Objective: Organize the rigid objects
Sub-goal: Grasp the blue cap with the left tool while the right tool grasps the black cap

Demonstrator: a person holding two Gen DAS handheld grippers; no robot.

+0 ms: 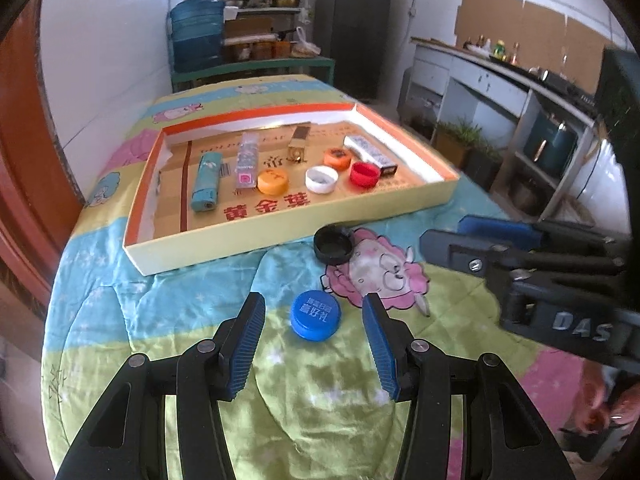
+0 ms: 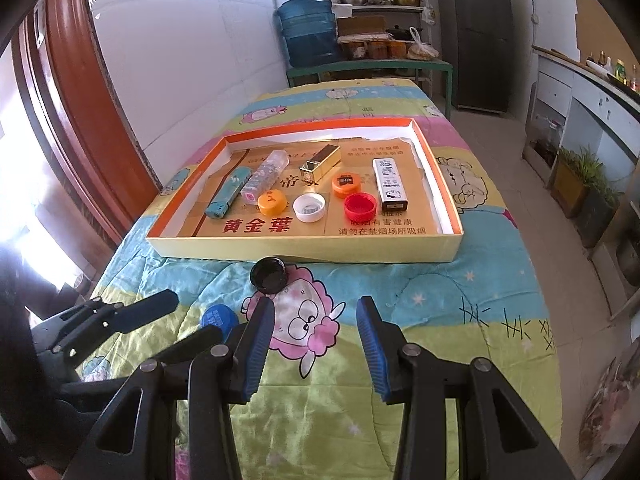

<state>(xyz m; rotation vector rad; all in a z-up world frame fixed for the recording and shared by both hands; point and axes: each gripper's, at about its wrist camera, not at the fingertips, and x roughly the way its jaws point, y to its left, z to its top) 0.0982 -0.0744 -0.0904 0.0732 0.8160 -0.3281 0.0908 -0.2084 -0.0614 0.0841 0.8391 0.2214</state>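
A blue bottle cap (image 1: 316, 320) lies top up on the cartoon bedspread, between the fingers of my left gripper (image 1: 313, 304), which is open and not touching it. A black cap (image 1: 334, 246) lies open side up just beyond, close to the front wall of the yellow cardboard tray (image 1: 224, 250). In the right wrist view my right gripper (image 2: 316, 304) hangs open over the pink sheep print with nothing between its fingers; the black cap (image 2: 269, 274) is just ahead of its left finger. The left gripper (image 2: 196, 316) straddles the blue cap (image 2: 218, 318) there.
The tray (image 2: 304, 248) holds a teal lighter (image 2: 230, 196), a clear lighter (image 2: 266, 176), a gold box (image 2: 322, 162), a white lighter (image 2: 390, 184) and orange, white and red caps. A water jug (image 2: 308, 30), shelves and a fridge (image 2: 476, 36) stand behind the table.
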